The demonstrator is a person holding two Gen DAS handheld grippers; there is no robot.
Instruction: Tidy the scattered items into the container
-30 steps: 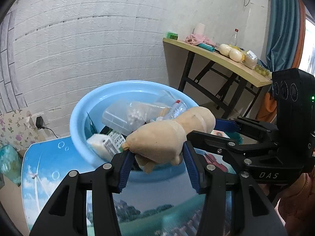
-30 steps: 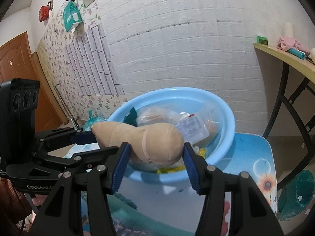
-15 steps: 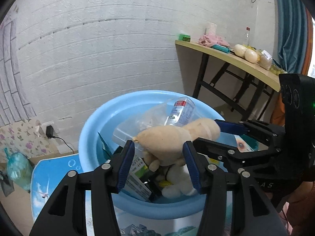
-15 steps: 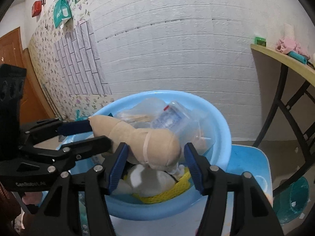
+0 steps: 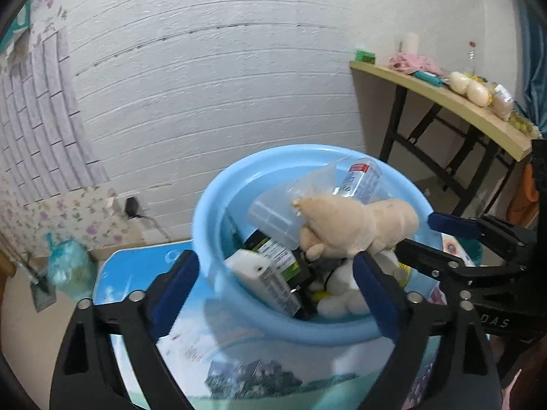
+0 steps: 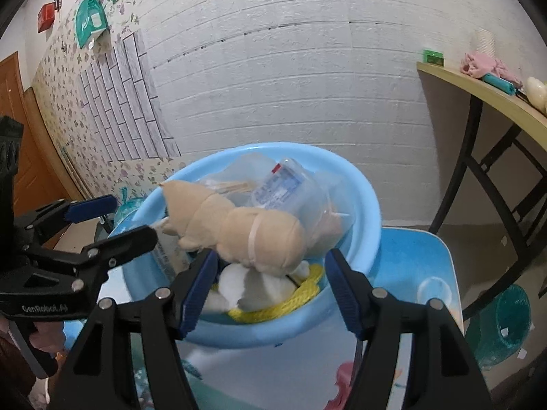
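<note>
Change: left gripper (image 5: 277, 290) jaws opening, clear of plush toy (image 5: 355, 225), formerly clamped.
Right gripper (image 6: 270, 290): opening, toy ahead.
Meaning: toy dropping into basin (image 5: 212, 239).

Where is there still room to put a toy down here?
The blue basin is crowded: tan plush toy, clear bottle, boxes and white plush fill it. Bare room is on the picture-printed table to the basin's right, seen from the right wrist, and on the strip between the basin and the table's near edge.
</note>
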